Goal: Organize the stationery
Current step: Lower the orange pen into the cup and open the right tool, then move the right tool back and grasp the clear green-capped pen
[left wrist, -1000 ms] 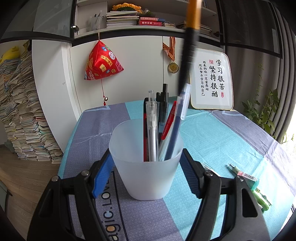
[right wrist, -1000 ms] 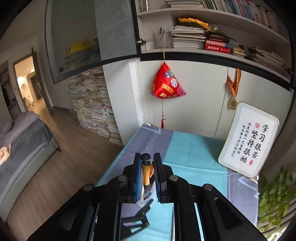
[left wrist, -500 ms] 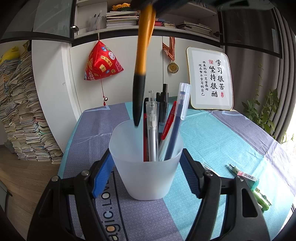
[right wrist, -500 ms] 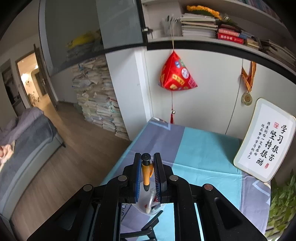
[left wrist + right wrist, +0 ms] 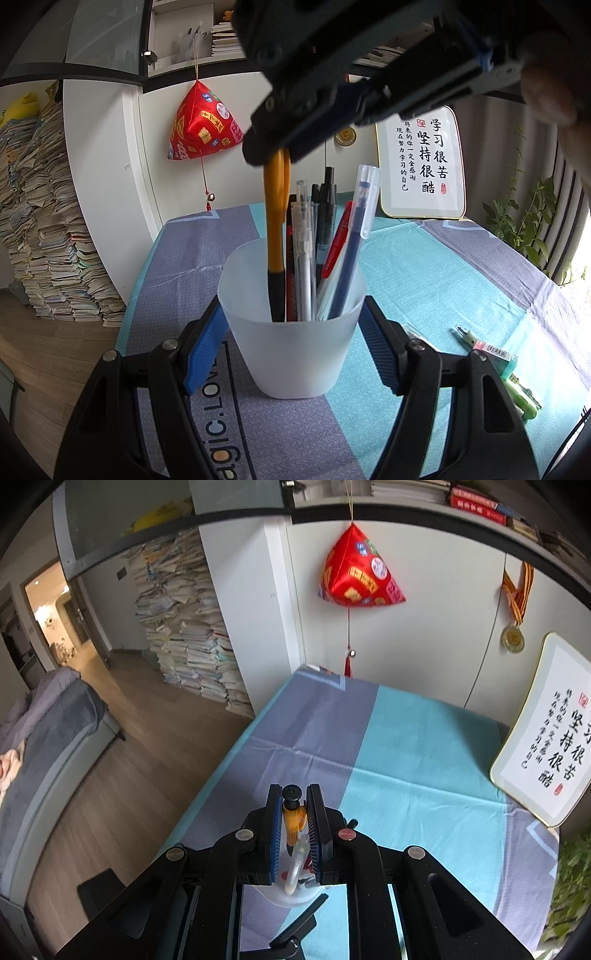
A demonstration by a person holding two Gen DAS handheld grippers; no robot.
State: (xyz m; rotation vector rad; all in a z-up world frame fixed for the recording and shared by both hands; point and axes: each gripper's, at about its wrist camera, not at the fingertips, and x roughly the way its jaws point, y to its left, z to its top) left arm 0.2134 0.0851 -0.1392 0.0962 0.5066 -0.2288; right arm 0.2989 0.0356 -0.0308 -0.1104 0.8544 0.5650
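A frosted white cup [image 5: 295, 347] stands on the tablecloth and holds several pens. My left gripper [image 5: 291, 339] has its blue pads against both sides of the cup. My right gripper [image 5: 294, 812] is above the cup, shut on an orange pen with a black tip [image 5: 275, 236]. The pen hangs upright with its lower end inside the cup, at the left of the other pens. In the right wrist view the pen's black cap [image 5: 291, 794] shows between the pads, and the cup rim [image 5: 291, 895] lies below.
Green and teal stationery items [image 5: 495, 358] lie on the cloth at the right. A framed calligraphy board [image 5: 421, 166] leans against the wall at the back. The table's left edge [image 5: 221, 760] drops to the wooden floor.
My right gripper has come down over the cup, and the orange pen has moved from above the cup to inside it. The left gripper and the cup have not moved.
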